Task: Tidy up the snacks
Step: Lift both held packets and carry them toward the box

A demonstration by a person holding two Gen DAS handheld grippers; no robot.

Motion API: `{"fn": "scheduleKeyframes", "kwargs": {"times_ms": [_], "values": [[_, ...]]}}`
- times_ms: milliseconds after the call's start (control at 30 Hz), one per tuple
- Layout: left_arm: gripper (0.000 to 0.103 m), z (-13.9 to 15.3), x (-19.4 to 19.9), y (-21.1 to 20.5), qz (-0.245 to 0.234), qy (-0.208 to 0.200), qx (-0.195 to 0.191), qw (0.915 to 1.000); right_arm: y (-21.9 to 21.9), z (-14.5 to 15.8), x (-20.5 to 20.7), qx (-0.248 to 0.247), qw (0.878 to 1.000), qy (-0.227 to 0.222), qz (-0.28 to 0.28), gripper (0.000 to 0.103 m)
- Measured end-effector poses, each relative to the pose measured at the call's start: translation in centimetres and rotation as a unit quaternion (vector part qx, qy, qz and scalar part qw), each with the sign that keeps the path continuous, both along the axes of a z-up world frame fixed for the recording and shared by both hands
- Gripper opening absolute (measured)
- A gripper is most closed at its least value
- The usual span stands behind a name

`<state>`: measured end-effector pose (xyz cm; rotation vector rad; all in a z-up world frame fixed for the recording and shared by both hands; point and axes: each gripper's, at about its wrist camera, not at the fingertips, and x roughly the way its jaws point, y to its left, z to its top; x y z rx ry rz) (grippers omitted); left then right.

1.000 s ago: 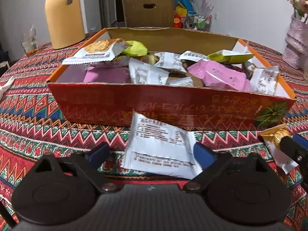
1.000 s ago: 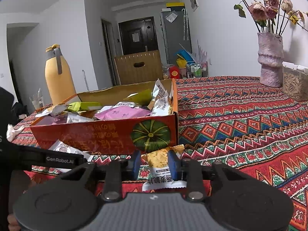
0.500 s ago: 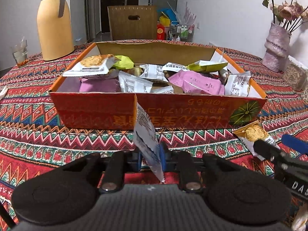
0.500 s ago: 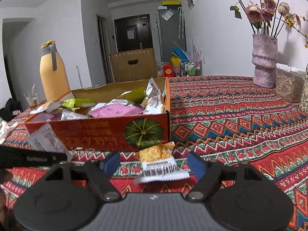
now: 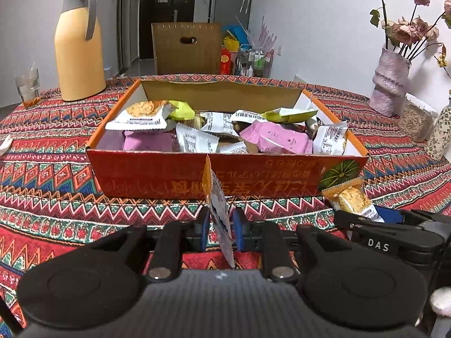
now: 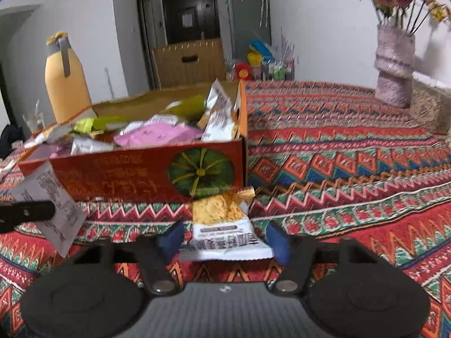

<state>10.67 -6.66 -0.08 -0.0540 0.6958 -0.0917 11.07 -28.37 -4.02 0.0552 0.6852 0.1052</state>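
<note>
Blue-padded, the left gripper [image 5: 220, 229] is pinched on a white snack packet [image 5: 218, 211], held edge-up just in front of the red snack box [image 5: 169, 174]. Beside it the right gripper [image 6: 224, 238] stands spread wide, its fingers either side of a gold-and-white packet [image 6: 222, 225] lying flat on the patterned tablecloth [image 6: 352, 169], near the box's pumpkin-printed corner.

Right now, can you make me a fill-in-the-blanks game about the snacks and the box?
1. The left gripper is shut on a white snack packet held ____ on edge.
2. The gold-topped packet lies between the right gripper's ____ jaws.
3. The pink packet lies inside the ____ box.

Missing words: upright; open; orange
</note>
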Motion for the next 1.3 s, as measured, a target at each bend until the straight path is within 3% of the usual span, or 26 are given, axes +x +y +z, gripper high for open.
{"fn": "scheduleKeyframes", "kwargs": {"times_ms": [467, 1033, 1133, 1167, 1200, 1267, 1300], "values": [[0.006, 0.4, 0.0, 0.4, -0.009, -0.015, -0.015, 0.9997, 0.3, 2.5, -3.6, -0.007, 0.998, -0.057, 0.012, 0.052], [0.005, 6.1, -1.8, 2.6, -0.015, -0.094, -0.044, 0.9945, 1.0, 7.8, -5.7, 0.000, 0.989, -0.147, 0.017, 0.052], [0.010, 4.9, -1.0, 2.7, -0.021, -0.058, -0.042, 0.9972, 1.3, 7.5, -5.5, 0.001, 0.989, -0.143, 0.024, 0.052], [0.020, 4.0, -0.5, 2.7, -0.018, -0.035, -0.038, 0.9985, 1.3, 7.2, -5.5, 0.002, 0.990, -0.139, 0.026, 0.052], [0.042, 3.2, 0.0, 2.7, -0.014, -0.014, -0.035, 0.9992, 1.3, 6.8, -5.5, 0.004, 0.991, -0.134, 0.026, 0.052], [0.071, 1.4, 1.0, 2.9, 0.007, 0.025, -0.028, 0.9992, 1.2, 6.0, -5.5, 0.006, 0.992, -0.123, 0.024, 0.052], [0.078, 0.8, 1.5, 2.9, 0.014, 0.037, -0.024, 0.9989, 1.1, 5.7, -5.4, 0.008, 0.993, -0.118, 0.023, 0.052]]}}
